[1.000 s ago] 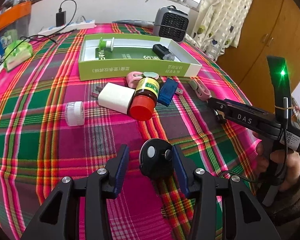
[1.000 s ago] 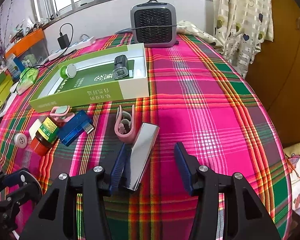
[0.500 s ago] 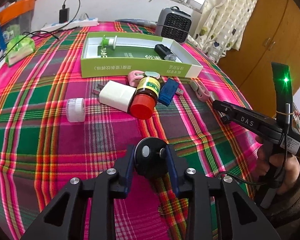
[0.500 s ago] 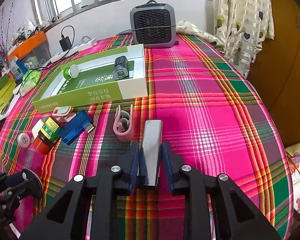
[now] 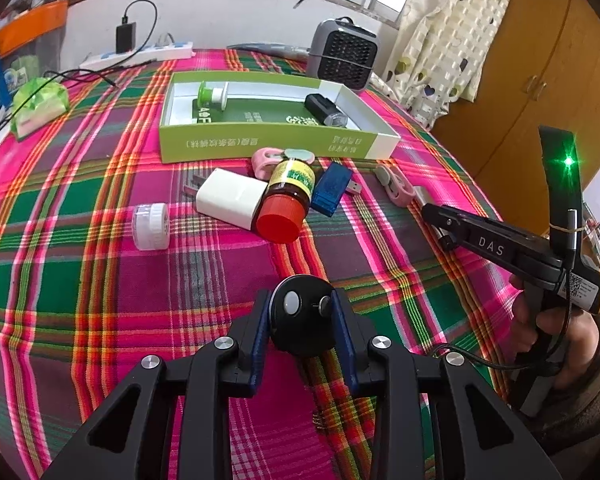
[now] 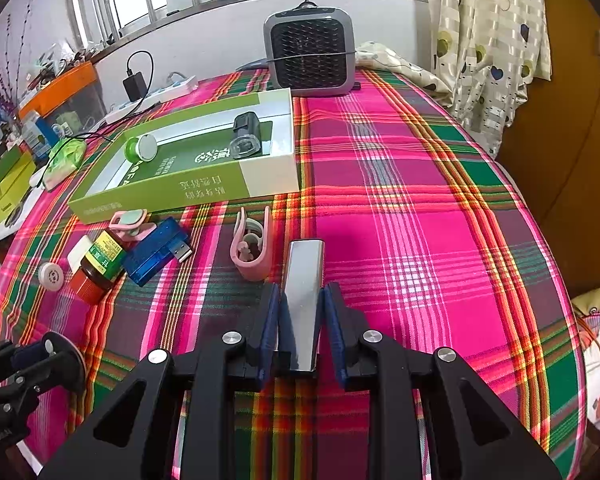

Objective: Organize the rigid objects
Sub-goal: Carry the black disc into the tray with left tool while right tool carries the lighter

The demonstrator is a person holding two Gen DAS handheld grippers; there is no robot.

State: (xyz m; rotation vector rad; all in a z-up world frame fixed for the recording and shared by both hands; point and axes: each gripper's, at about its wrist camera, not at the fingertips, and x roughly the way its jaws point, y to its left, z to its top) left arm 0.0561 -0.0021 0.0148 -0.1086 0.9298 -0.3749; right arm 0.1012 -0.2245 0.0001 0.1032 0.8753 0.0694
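Note:
My left gripper (image 5: 302, 312) is shut on a round black disc (image 5: 300, 322) with a white button, held just above the plaid tablecloth. My right gripper (image 6: 300, 304) is shut on a flat silver metal bar (image 6: 302, 280), which points away from me. The green and white box (image 5: 268, 136) lies open at the back and holds a green spool (image 5: 210, 94) and a small black device (image 5: 324, 110). In front of it lie a white charger (image 5: 230, 198), a red-capped brown bottle (image 5: 286, 200), a blue USB stick (image 5: 332, 188), pink clips (image 6: 252, 248) and a small white round jar (image 5: 152, 226).
A grey fan heater (image 6: 310, 56) stands behind the box. A power strip with a charger (image 5: 140, 52) and a green packet (image 5: 38, 106) lie at the back left. A wooden wardrobe (image 5: 540, 80) stands to the right. The table edge curves down on the right (image 6: 560, 280).
Both grippers closed: the left on the black disc, the right on the silver bar, which turned straight between the pads. Both now hold their objects slightly raised.

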